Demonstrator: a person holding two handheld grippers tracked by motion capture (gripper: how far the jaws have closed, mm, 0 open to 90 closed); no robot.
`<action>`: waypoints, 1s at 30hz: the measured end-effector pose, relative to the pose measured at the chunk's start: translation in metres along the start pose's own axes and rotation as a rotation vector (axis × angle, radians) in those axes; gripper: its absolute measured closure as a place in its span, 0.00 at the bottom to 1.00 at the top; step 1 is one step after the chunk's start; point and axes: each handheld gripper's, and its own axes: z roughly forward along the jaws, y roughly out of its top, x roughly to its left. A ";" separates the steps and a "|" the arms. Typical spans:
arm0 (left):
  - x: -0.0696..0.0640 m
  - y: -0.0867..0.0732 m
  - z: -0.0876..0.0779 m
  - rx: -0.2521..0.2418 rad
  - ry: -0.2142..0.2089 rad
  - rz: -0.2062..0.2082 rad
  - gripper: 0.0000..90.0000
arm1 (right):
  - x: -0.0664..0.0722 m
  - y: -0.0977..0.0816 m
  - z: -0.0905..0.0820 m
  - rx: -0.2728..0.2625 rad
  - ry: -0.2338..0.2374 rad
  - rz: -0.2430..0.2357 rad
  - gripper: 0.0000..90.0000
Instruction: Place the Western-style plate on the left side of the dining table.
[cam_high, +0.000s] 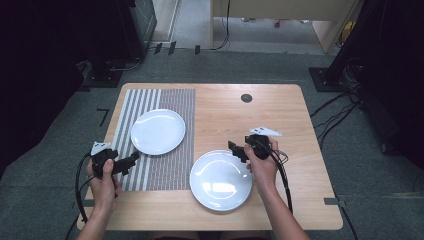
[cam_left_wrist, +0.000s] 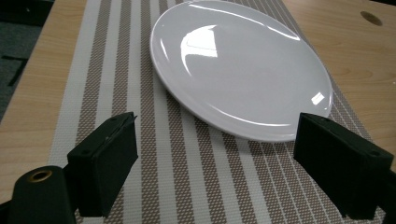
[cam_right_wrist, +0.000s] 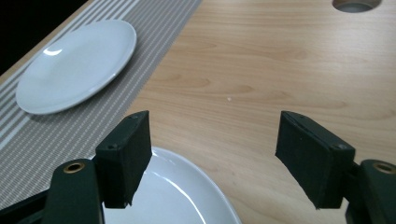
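Two white plates are on the wooden table. One plate lies on the striped placemat. The other plate rests on bare wood near the front edge. My left gripper is open just short of the mat plate's near rim, its jaws empty. Over the far rim of the front plate my right gripper stands open with nothing between its jaws.
A round cable hole sits in the table's far middle. Dark equipment stands and cables lie on the grey carpet around the table. Cables trail from both grippers toward the front edge.
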 end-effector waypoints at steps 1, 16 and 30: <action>0.001 -0.002 -0.002 -0.004 0.001 -0.002 0.15 | -0.003 -0.003 -0.002 0.000 -0.003 0.002 0.30; 0.014 -0.028 -0.030 -0.010 -0.001 -0.001 0.15 | -0.044 -0.039 -0.044 -0.043 -0.038 0.050 0.29; 0.030 -0.049 -0.040 -0.003 0.037 -0.021 0.16 | -0.083 -0.064 -0.078 -0.069 -0.096 0.092 0.29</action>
